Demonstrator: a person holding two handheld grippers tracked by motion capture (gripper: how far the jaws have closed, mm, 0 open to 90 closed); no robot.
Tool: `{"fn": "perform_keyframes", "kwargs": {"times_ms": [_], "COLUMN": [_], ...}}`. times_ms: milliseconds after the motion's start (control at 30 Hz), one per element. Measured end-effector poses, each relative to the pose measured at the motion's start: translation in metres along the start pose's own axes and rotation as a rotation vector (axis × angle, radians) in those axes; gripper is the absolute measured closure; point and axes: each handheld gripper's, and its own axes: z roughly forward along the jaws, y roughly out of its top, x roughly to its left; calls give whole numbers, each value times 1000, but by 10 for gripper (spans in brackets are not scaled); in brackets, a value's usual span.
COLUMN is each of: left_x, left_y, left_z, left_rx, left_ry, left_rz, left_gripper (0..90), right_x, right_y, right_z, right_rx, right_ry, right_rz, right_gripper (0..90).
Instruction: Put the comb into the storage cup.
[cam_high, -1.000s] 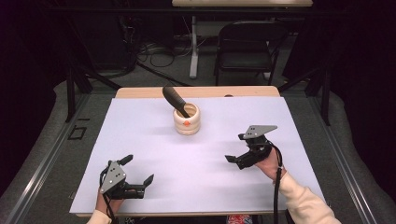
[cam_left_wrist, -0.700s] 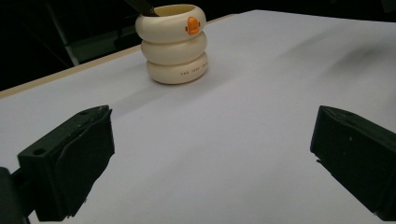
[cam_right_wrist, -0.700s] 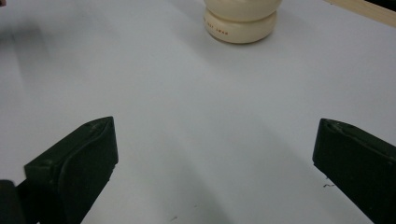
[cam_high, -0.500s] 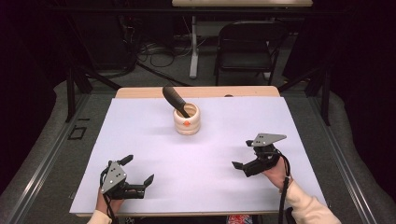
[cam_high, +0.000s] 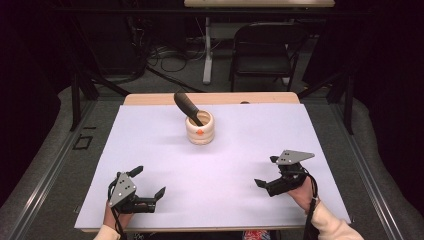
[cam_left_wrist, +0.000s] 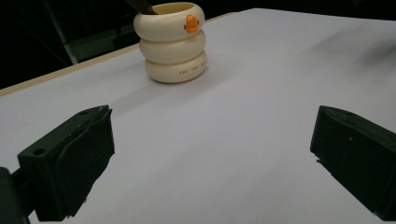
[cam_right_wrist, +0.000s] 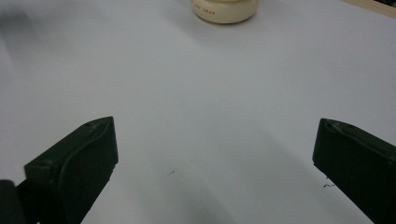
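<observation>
- A white-covered table (cam_high: 150, 150) is seen from above, with a person's two hands coming in at the near edge, a gripper held in each
- A cream holder (cam_high: 199, 128), shaped like three stacked rings with a small orange mark on its top ring, stands upright toward the far middle of the table
- A dark tool (cam_high: 187, 106) is stood in the holder, its handle leaning out up and to the left
- The left gripper (cam_high: 148, 192) is held low at the near left, well apart from the holder; its jaws are spread wide and nothing is between them
- The right gripper (cam_high: 267, 172) is held at the near right, also well apart from the holder; its jaws are likewise wide and empty
- In the left gripper view the holder (cam_left_wrist: 172, 42) is seen ahead and to the left of the gap between the jaws; in the right gripper view its base (cam_right_wrist: 225, 10) is seen at the top edge
- Risk, as a judgement: the holder looks light and tall, so it could be tipped or slid if the leaning tool were pulled sideways rather than along its own line
- A pinch taken too near the rounded end of the handle could slip off
- The holder could be knocked by one open jaw on approach, since the jaws are spread wider than the handle
</observation>
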Motion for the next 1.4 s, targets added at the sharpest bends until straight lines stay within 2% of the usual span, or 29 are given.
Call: {"fn": "perform_keyframes", "kwargs": {"times_ms": [567,1400], "left_x": [0,1], "left_y": [0,-1], "left_z": [0,2], "left_rx": [-1,4], "left_ry": [0,-1], "left_rz": [0,-6], "left_gripper": [0,0], "right_x": [3,11], "right_y": [-14,-28], "right_z": [-13,-24], "right_rx": [-9,-12], "right_ry": [-29,-70], "right_rz": [17,5], "right_gripper": [0,0]}}
